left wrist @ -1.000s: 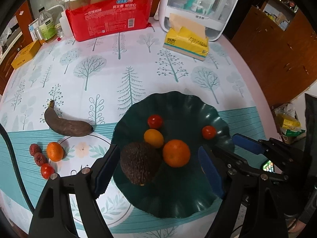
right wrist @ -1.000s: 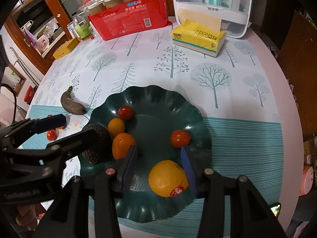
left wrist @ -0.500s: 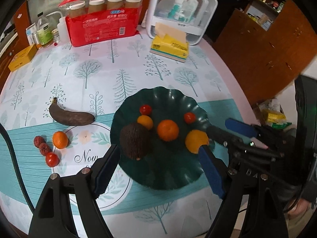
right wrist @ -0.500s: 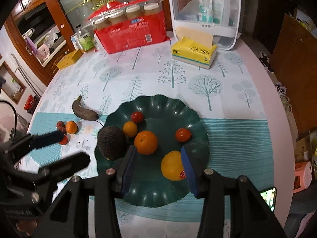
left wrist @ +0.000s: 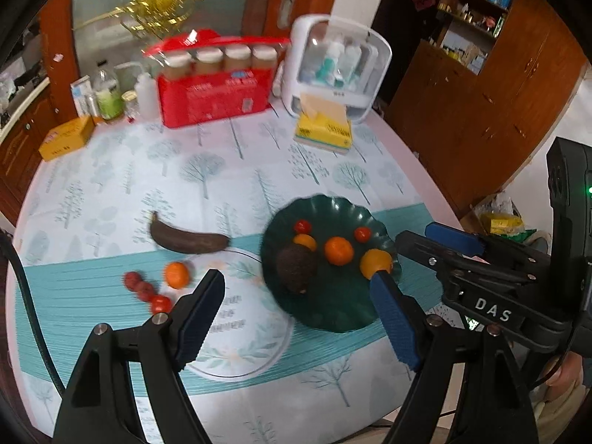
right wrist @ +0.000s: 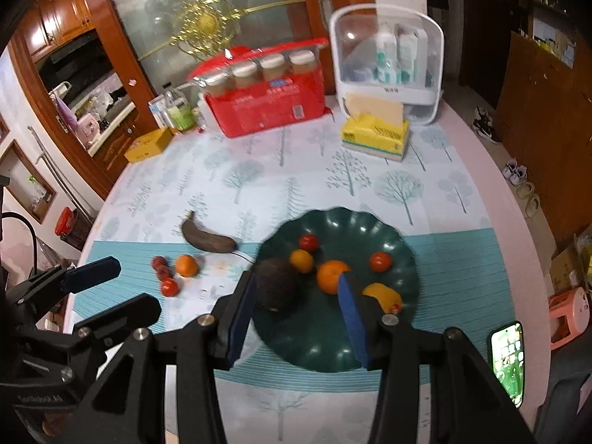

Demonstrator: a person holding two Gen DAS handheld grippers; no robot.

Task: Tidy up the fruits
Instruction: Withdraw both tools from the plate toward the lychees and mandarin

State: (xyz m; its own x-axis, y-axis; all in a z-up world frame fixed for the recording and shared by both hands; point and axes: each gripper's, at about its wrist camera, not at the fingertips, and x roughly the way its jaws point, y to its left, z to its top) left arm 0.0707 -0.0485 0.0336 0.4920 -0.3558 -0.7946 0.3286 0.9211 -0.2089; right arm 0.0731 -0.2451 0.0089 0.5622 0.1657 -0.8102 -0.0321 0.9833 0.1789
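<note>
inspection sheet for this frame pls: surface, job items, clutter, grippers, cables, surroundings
Surface: round table under a tree-print cloth with a teal band.
Job's things: green plate holds an avocado, two tomatoes, a small orange, a larger orange and a yellow-orange fruit. Off the plate: dark banana, small orange, tomato, two dark red fruits.
Clutter: red pack of jars, white organiser, yellow tissue box, yellow carton, bottles at the far edge.
Grippers: left gripper open, empty; right gripper open, narrower, empty; both above the table.
Cables: black cable at the left edge.
Surroundings: wooden cabinets, glass door, shoes on the floor, lit phone.
</note>
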